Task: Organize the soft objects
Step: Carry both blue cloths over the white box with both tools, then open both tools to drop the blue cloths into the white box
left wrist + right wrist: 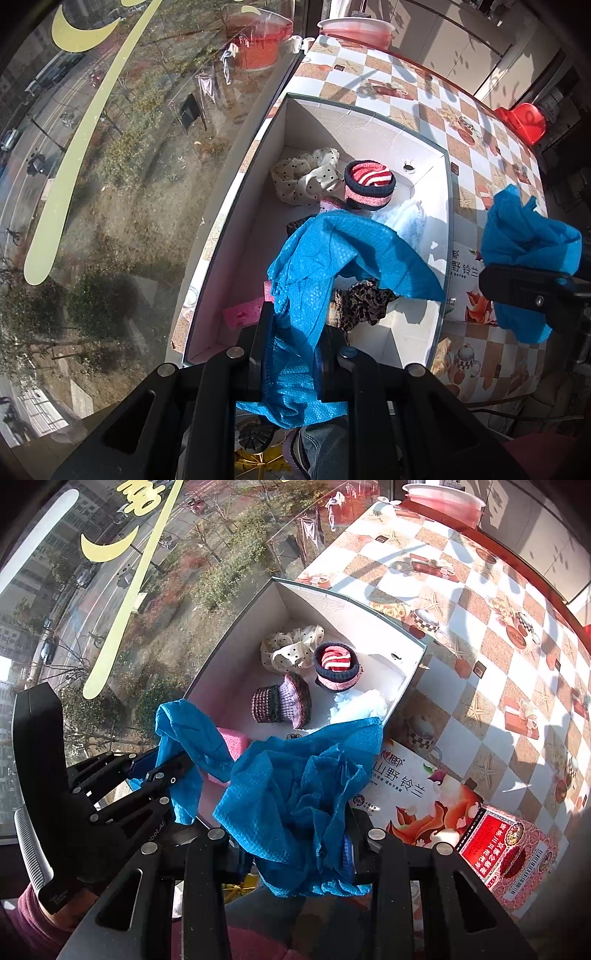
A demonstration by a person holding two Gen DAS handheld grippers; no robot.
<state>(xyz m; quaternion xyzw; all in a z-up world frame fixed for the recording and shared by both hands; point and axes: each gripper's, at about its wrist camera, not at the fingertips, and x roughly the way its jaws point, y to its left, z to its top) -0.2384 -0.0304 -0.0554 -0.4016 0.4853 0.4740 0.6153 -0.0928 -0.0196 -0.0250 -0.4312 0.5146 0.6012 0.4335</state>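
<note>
Tabletop box lid point(413, 794) (reading "山野铃兰")

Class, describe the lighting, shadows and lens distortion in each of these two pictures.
Left wrist view: hard sunlight, a sharp shadow inside the white box, window reflections, straight edges bowed by the fisheye. Right wrist view: curved shadow bands across the checked tablecloth, dark vignetted corners.
</note>
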